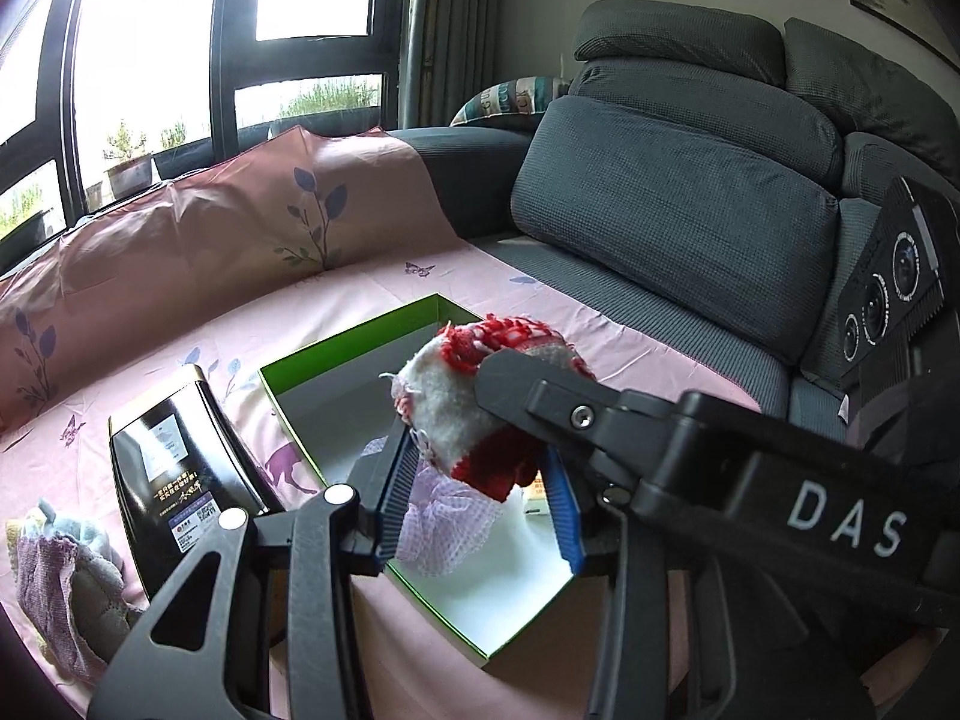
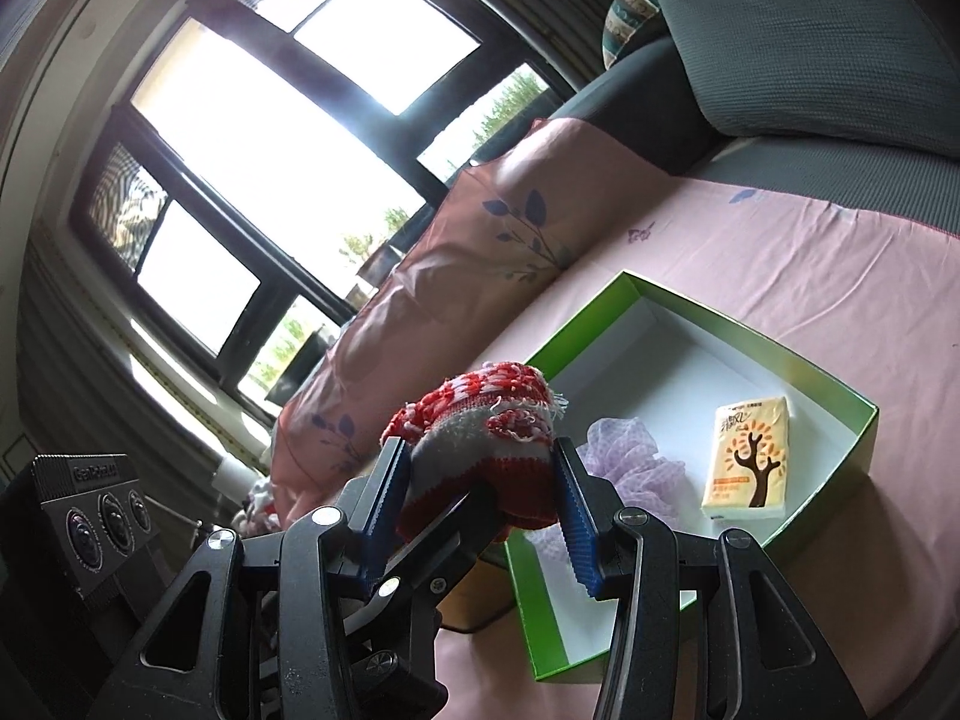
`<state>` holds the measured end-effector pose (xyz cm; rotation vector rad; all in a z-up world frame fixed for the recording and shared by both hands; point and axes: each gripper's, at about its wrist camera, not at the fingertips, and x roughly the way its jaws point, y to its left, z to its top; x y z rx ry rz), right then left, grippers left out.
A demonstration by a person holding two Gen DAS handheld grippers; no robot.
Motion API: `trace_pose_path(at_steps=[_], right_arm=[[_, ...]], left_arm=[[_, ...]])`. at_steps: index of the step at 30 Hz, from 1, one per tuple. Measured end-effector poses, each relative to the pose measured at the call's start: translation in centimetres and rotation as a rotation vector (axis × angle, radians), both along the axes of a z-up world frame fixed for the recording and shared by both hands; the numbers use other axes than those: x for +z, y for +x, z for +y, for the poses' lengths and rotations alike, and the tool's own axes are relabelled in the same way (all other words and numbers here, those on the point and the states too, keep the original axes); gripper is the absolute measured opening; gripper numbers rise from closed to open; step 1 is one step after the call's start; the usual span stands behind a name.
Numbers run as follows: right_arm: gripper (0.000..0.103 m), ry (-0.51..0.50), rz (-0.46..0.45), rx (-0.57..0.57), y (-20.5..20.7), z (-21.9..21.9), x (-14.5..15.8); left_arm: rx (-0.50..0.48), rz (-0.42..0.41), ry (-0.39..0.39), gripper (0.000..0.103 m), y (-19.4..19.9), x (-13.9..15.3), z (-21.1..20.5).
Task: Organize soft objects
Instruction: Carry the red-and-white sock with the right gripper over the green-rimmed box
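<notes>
Pink-sheeted sofa: both grippers, left and right, fingers clamped on red-white knit, carrying it over green box for stowing.

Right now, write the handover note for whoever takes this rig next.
Right gripper: shut on the red-and-white knit piece, held above the green box.
Left gripper: shut on the same knit piece; both hold it together.
Done: purple mesh puff and tissue pack are in the box.
Left: lower the knit piece into the box and release. A pile of soft cloths waits on the pink sheet beside the black box.
</notes>
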<state>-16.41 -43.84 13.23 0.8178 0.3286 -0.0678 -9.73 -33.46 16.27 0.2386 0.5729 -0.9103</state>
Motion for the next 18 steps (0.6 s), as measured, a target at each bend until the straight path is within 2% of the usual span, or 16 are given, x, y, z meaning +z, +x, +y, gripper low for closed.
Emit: trace_pose_path(at_steps=[18], right_arm=[[0.051, 0.076, 0.069, -0.043, 0.3, -1.9, -2.0]], left_arm=[[-0.032, 0.086, 0.025, 0.04, 1.4, -2.1, -1.9]])
